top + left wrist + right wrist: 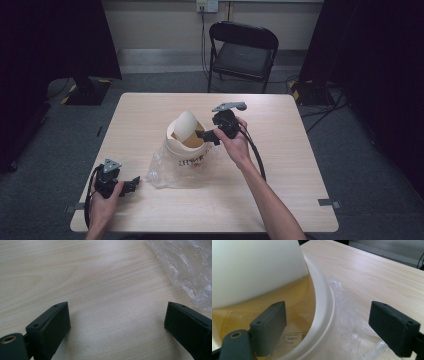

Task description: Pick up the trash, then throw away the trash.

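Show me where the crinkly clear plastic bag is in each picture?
High view: the plastic bag lies mid-table, spread under and in front of the cream bowl.
Left gripper view: its crinkled edge fills the top right corner, beyond the jaw on that side.
Right gripper view: it lies bunched against the bowl's rim, between the two jaws.
Shared landmark: the light wooden table.
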The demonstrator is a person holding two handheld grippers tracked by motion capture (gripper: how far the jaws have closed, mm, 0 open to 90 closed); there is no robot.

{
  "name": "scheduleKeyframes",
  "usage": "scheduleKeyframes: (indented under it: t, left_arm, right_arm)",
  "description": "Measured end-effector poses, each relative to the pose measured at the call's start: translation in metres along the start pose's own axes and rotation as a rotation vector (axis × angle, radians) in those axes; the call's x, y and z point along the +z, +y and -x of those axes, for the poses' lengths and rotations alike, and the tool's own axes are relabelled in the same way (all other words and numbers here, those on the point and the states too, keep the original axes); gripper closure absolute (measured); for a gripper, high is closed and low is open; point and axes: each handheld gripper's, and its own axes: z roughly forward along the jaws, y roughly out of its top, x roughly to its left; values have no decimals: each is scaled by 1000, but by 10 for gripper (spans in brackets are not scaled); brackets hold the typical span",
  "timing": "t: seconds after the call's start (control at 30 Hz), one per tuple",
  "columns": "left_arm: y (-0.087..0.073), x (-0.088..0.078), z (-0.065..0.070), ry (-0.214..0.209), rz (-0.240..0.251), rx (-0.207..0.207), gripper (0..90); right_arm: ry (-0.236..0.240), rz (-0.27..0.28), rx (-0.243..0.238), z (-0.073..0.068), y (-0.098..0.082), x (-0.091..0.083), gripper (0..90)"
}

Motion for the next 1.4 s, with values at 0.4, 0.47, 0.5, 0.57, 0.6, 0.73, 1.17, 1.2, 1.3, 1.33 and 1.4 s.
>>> scheduleKeyframes:
  t: [0.4, 0.47, 0.5, 0.57, 0.6, 0.73, 1.17, 1.2, 1.3, 1.33, 1.4]
  left_arm:
    - [0, 0, 0, 0, 0, 0, 60]
    - [0, 0, 0, 0, 0, 0, 60]
    - [0, 0, 0, 0, 0, 0, 60]
    - [0, 0, 0, 0, 0, 0, 60]
    - [0, 0, 0, 0, 2, -2, 60]
    - [1, 1, -1, -1, -3, 3, 51]
    - [1, 1, -1, -2, -4, 4, 46]
    - [1, 1, -1, -1, -4, 6, 46]
    - [1, 1, -1, -2, -4, 5, 46]
    - [1, 1, -1, -1, -4, 5, 46]
    - [1, 1, -1, -2, -4, 5, 46]
  right_arm:
    - [-54, 53, 34, 21, -5, -37, 173]
    - [-76, 62, 46, 25, -8, -42, 205]
    - [-98, 59, 44, 26, -11, -43, 221]
    - [-111, 55, 46, 30, -16, -46, 224]
    - [-110, 56, 54, 33, -19, -48, 225]
    - [-117, 19, 76, 50, -35, -47, 251]
    - [-128, -105, 103, 78, -75, -19, 335]
    - [-123, -98, 117, 79, -78, -16, 355]
    - [-109, -98, 121, 81, -80, -9, 402]
    - [-109, -104, 114, 81, -80, -7, 414]
    - [-118, -117, 102, 79, -81, -2, 439]
